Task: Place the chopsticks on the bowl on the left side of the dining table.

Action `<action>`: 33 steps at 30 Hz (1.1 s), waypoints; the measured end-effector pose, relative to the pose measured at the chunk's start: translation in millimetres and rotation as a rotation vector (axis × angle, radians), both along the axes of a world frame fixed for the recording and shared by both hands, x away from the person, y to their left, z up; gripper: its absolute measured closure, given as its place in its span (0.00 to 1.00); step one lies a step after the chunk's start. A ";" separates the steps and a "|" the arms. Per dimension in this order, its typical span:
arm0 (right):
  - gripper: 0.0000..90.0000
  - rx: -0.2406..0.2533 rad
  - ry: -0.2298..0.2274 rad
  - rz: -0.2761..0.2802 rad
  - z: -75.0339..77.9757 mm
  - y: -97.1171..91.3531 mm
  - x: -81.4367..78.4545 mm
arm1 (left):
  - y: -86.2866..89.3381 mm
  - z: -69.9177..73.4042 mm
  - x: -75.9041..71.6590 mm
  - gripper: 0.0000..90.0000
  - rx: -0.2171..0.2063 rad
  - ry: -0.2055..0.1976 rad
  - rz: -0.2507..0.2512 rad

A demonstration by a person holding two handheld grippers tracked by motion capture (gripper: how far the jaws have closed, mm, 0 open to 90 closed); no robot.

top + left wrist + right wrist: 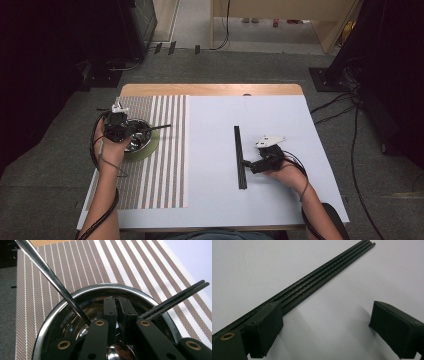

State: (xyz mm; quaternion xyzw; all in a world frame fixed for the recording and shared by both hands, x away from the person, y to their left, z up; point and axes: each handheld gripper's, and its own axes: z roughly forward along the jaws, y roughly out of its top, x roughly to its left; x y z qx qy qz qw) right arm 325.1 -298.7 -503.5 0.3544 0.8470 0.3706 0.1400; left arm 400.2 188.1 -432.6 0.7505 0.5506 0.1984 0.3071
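A shiny steel bowl [141, 143] [100, 287] stands on a green round mat [151, 149] at the left. Two black chopsticks [159, 127] [175, 301] lean out of it to the right. A steel utensil handle [50, 275] leans out the other way. My left gripper [131, 132] [116, 299] reaches into the bowl, its jaws shut together with nothing seen between them. On the white sheet a bundle of black chopsticks [240, 155] [324, 272] lies lengthwise. My right gripper [246, 163] [325, 310] is open, low over the sheet, its left jaw beside the bundle and nothing between the pads.
A brown and white striped placemat [165, 170] [87, 262] covers the table's left part. The white sheet [225, 200] covers the remainder. A wooden table edge [210, 90] runs along the back. Cables lie on the floor at the right.
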 end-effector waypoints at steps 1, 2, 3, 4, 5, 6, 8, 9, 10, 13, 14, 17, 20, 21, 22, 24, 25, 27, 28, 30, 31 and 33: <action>0.12 0.000 0.000 0.000 0.0 0.0 0.0 | -0.1 -0.1 -0.1 0.96 -0.001 0.000 0.000; 0.12 0.000 0.000 0.000 0.0 0.0 0.0 | -0.2 -0.1 -0.1 0.96 -0.001 0.001 0.000; 0.12 0.000 0.000 0.000 0.0 0.0 0.0 | -0.4 -0.1 -0.1 0.95 -0.003 0.003 0.002; 0.12 0.000 0.000 0.000 0.0 0.0 0.0 | -0.5 -0.1 -0.3 0.95 -0.002 0.002 0.001; 0.12 0.000 0.000 0.000 0.0 0.0 0.0 | -0.6 -0.1 -0.3 0.95 -0.001 0.002 0.002; 0.12 0.000 0.000 0.000 0.0 0.0 0.0 | -0.6 0.0 -0.3 0.95 -0.003 0.002 0.001; 0.12 0.000 0.000 0.000 0.0 0.0 0.0 | -0.5 0.0 -0.2 0.94 -0.007 0.001 0.001; 0.12 0.000 0.000 0.000 0.0 0.0 0.0 | -0.3 0.1 -0.3 0.94 -0.009 0.000 0.001; 0.12 0.000 0.000 0.000 0.0 0.0 0.0 | -0.1 0.5 -0.4 0.92 -0.010 0.000 0.003; 0.12 0.000 0.000 0.000 0.0 0.0 0.0 | 1.5 3.8 -1.1 0.80 -0.025 -0.003 0.013; 0.12 0.000 0.000 0.000 0.0 0.0 0.0 | 1.5 4.8 -1.4 0.76 -0.027 -0.004 0.018; 0.12 0.000 0.000 0.000 0.0 0.0 0.0 | 1.4 8.2 -2.7 0.67 -0.034 -0.007 0.018; 0.12 0.000 0.000 0.000 0.0 0.0 0.0 | -0.8 12.0 -4.8 0.54 -0.043 -0.009 0.014; 0.12 0.000 0.000 0.000 0.0 0.0 0.0 | -1.7 13.6 -6.0 0.53 -0.044 -0.014 0.007; 0.12 0.000 0.000 0.000 0.0 0.0 0.0 | -2.4 14.9 -6.6 0.50 -0.042 -0.015 0.001; 0.12 0.000 0.000 0.000 0.0 0.0 0.0 | -3.3 17.4 -7.9 0.45 -0.041 -0.025 -0.010; 0.12 0.000 0.000 0.000 0.0 0.0 0.0 | -3.5 18.9 -8.5 0.43 -0.044 -0.028 -0.013; 0.12 0.000 0.000 0.000 0.0 0.0 0.0 | -3.9 21.5 -9.6 0.40 -0.062 -0.029 -0.018; 0.12 0.000 0.000 0.000 0.0 0.0 0.0 | -4.7 22.6 -10.2 0.39 -0.072 -0.024 -0.018; 0.12 0.000 0.000 0.000 0.0 0.0 0.0 | -6.4 23.2 -11.1 0.37 -0.080 -0.015 -0.015; 0.12 0.000 0.000 0.000 0.0 0.0 0.0 | -7.1 23.4 -11.7 0.37 -0.077 -0.015 -0.013; 0.12 0.000 -0.001 0.001 0.0 0.0 0.1 | -9.6 23.0 -13.1 0.34 -0.067 -0.018 -0.010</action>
